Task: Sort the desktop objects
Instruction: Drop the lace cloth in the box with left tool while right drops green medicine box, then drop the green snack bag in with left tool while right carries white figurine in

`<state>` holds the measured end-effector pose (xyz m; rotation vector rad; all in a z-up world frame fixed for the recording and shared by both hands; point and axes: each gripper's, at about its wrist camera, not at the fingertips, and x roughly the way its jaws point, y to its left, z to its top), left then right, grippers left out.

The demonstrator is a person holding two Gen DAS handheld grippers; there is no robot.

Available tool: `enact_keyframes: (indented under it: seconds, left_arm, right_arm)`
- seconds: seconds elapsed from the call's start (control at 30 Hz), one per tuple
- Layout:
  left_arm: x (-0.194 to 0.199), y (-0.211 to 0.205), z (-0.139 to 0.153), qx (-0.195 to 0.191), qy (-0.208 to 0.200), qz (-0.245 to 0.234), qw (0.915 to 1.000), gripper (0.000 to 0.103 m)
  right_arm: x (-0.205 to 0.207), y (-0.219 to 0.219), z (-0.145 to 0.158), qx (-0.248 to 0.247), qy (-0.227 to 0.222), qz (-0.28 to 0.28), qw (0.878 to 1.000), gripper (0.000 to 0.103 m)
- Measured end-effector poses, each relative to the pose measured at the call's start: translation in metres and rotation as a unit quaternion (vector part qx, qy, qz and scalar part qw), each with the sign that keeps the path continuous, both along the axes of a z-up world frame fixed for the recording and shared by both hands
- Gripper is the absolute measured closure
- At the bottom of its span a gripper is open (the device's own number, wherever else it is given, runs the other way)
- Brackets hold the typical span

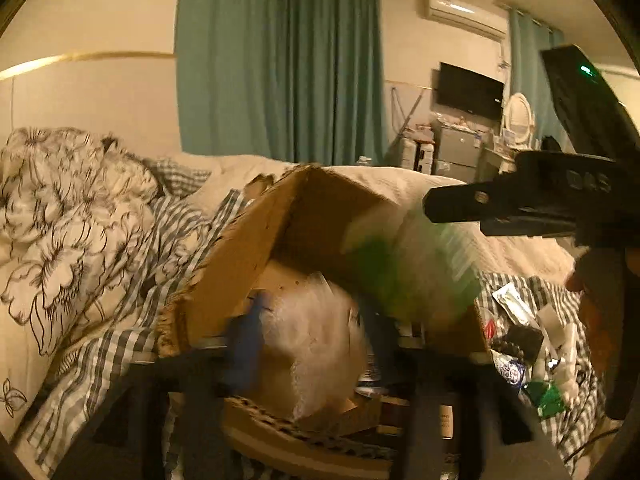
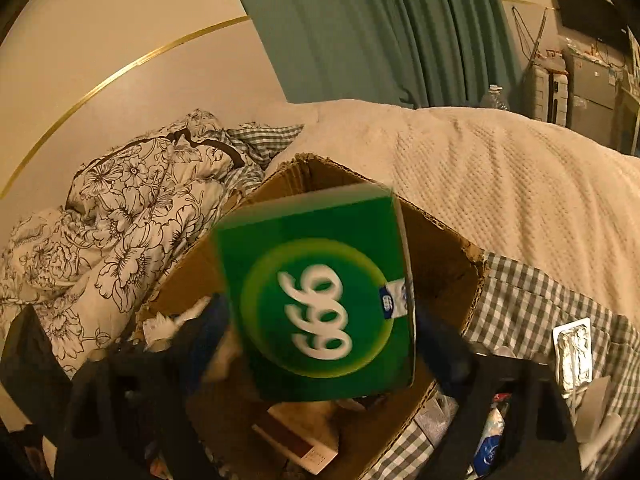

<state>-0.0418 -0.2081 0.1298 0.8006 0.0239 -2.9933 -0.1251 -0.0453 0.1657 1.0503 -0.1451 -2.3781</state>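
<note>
An open cardboard box [image 1: 248,240] [image 2: 444,240] sits on the bed. My right gripper [image 2: 320,344] is shut on a green "999" box [image 2: 320,304] and holds it over the cardboard box's opening. In the left wrist view the green box [image 1: 408,264] is a blur above the carton, under the right gripper [image 1: 500,204]. My left gripper [image 1: 308,344] is low in front of the carton, shut on a clear crinkled plastic packet [image 1: 320,328] between its blue pads [image 1: 248,344]. A white and brown box [image 2: 304,436] lies inside the carton.
Several small packets and wrappers [image 1: 532,348] lie on the checked sheet right of the carton, with a foil blister pack [image 2: 574,354]. A flowered quilt [image 1: 68,232] is heaped to the left. A cream blanket [image 2: 500,184] lies behind.
</note>
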Motion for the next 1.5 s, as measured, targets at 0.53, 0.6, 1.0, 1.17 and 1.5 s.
enact_keyframes:
  seconds: [0.53,0.6,1.0,1.17,1.5]
  left_arm:
    - [0.059,0.091,0.026,-0.028,0.017,-0.05,0.9982,0.002]
    - [0.061,0.107,0.019,-0.019,-0.005,-0.053,0.9984,0.002]
    - [0.037,0.225,-0.087,0.005,-0.134,-0.107,0.9851,0.002]
    - [0.018,0.252,-0.123,-0.012,-0.164,-0.114,0.9798,0.002]
    - [0.005,0.275,-0.142,-0.037,-0.188,-0.148,0.9701,0.002]
  right_arm:
    - [0.086,0.177,0.033,0.025,-0.035,-0.098,0.994,0.004]
    - [0.097,0.202,0.028,0.039,-0.031,-0.116,0.992,0.004]
    - [0.104,0.282,-0.079,0.093,-0.114,-0.111,0.983,0.021]
    - [0.088,0.286,-0.122,0.067,-0.167,-0.084,0.98,0.029]
    - [0.067,0.271,-0.182,0.036,-0.266,-0.07,0.961,0.029]
